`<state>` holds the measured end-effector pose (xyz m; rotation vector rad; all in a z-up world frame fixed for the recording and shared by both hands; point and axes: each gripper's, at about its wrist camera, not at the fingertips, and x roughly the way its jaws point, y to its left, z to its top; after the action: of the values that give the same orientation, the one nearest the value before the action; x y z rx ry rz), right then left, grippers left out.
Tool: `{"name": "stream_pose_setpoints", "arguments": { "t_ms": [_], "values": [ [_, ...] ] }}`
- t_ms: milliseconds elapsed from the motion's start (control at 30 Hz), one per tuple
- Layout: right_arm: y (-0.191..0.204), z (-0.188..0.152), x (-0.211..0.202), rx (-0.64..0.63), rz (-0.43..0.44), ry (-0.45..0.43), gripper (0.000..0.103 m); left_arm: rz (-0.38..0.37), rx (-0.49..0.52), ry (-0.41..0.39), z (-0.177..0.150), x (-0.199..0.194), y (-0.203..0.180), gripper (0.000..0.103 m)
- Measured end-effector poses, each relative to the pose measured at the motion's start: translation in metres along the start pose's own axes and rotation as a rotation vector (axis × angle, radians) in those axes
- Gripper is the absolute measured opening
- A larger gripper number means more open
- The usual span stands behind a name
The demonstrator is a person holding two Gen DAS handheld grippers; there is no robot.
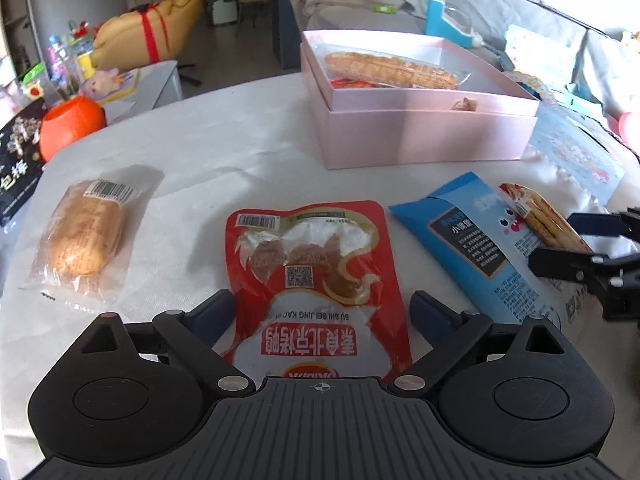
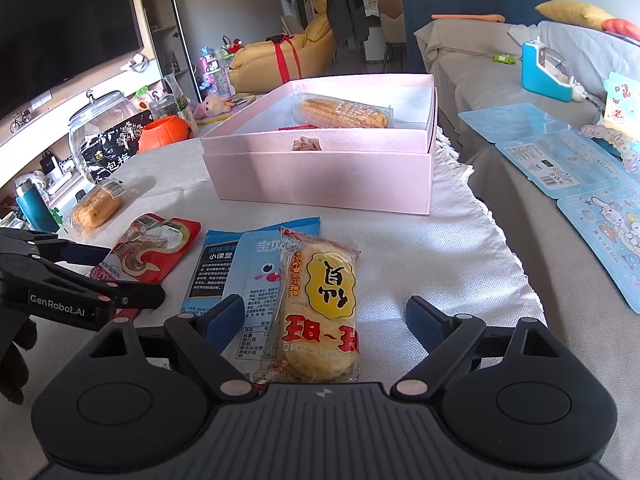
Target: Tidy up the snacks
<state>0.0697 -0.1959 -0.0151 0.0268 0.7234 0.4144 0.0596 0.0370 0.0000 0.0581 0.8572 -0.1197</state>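
Living room, snacks spread on a cloth-covered desk point(image 1: 240, 148).
From the left edge: a wrapped bread point(image 1: 82, 236), then a red pouch point(image 1: 320, 276) between the spread fingers of the left tool point(image 1: 322, 312), a blue packet point(image 1: 480, 240), and a rice cracker pack point(image 2: 320, 304) between the right tool's point(image 2: 325, 318) spread fingers, untouched; the pink box point(image 1: 424, 136) sits toward the far edge.

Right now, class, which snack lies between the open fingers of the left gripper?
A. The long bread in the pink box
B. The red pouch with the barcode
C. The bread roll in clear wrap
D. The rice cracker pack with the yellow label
B: in the left wrist view the red pouch lies flat on the cloth between the spread fingers of the left gripper, which do not press on it.
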Motion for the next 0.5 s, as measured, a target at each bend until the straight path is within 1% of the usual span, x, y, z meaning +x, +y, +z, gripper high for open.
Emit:
{"name": "stream_pose_setpoints", "arguments": {
  "t_ms": [100, 200, 233, 267, 300, 333, 367, 433, 500],
  "values": [
    [0.0, 0.003, 0.001, -0.005, 0.002, 0.017, 0.088, -0.014, 0.015, -0.029, -0.007, -0.003, 0.002, 0.097],
    [-0.001, 0.01, 0.003, -0.012, 0.016, 0.046, 0.088, -0.017, 0.015, -0.043, -0.009, -0.003, 0.002, 0.097],
    [-0.001, 0.014, 0.005, -0.014, 0.024, 0.06, 0.083, -0.016, 0.015, -0.045, -0.009, -0.004, 0.002, 0.093],
    [-0.001, 0.017, 0.006, -0.02, 0.037, 0.077, 0.077, -0.022, 0.012, -0.048, -0.008, -0.005, 0.003, 0.092],
    [0.0, 0.02, 0.006, -0.03, 0.049, 0.09, 0.059, -0.027, 0.01, -0.046, -0.008, -0.006, 0.004, 0.09],
    [0.003, 0.024, 0.004, -0.043, 0.062, 0.102, 0.045, -0.029, 0.008, -0.045, -0.007, -0.007, 0.005, 0.088],
    [0.006, 0.027, 0.001, -0.061, 0.055, 0.104, 0.04, -0.031, 0.009, -0.045, -0.007, -0.008, 0.004, 0.088],
    [0.014, 0.03, -0.008, -0.105, 0.045, 0.081, 0.039, -0.032, 0.014, -0.044, -0.008, -0.009, 0.004, 0.087],
    [0.021, 0.033, -0.018, -0.129, 0.063, 0.066, 0.039, -0.035, 0.012, -0.043, -0.008, -0.01, 0.004, 0.086]
  ]
}}
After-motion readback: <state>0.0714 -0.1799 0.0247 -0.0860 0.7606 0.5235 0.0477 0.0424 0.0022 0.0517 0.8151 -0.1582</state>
